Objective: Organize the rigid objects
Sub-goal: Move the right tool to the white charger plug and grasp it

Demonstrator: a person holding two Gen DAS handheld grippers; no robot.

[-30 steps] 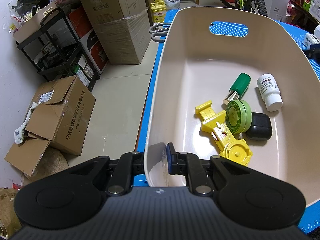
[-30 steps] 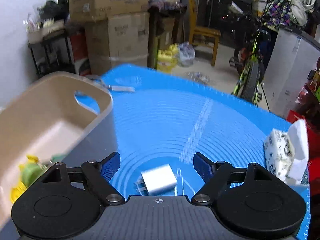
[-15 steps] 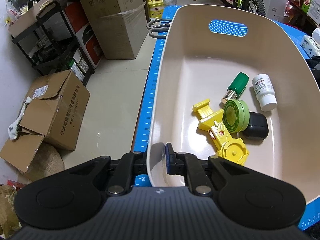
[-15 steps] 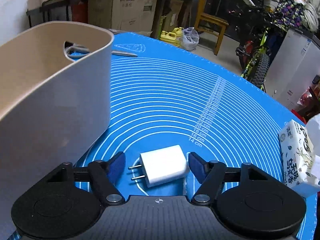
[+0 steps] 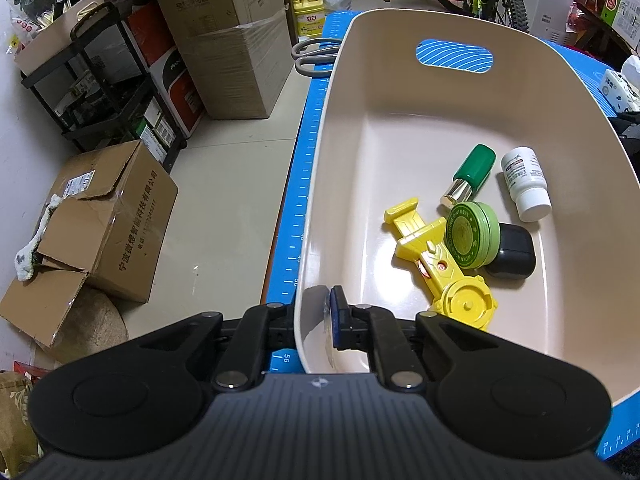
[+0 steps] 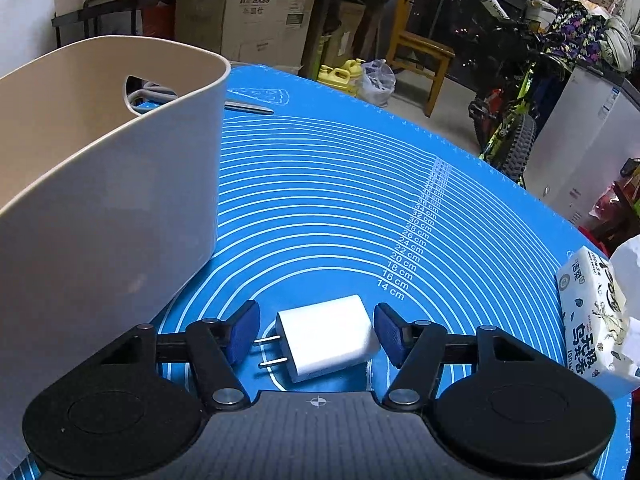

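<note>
My left gripper (image 5: 316, 320) is shut on the near rim of a beige basket (image 5: 320, 184), one finger inside, one outside. In the basket lie a yellow plastic toy (image 5: 440, 264), a green round tin (image 5: 472, 236), a black case (image 5: 514, 252), a green-capped tube (image 5: 472, 170) and a white pill bottle (image 5: 524, 180). My right gripper (image 6: 318, 334) is open low over the blue mat (image 6: 340, 184), its pads either side of a white plug charger (image 6: 328, 338), prongs pointing left. The basket wall (image 6: 108, 200) stands just left of it.
A tissue pack (image 6: 596, 316) lies at the mat's right edge, also in the left wrist view (image 5: 618, 90). Grey scissors (image 5: 312, 54) lie beyond the basket, their blade (image 6: 248, 108) on the mat. Cardboard boxes (image 5: 104, 216), a shelf rack (image 5: 100, 92) and a bicycle (image 6: 516, 120) stand around the table.
My right gripper has come down and forward so the charger sits between its pads, which have narrowed around it. My left gripper keeps its hold on the basket rim; the view shifted slightly.
</note>
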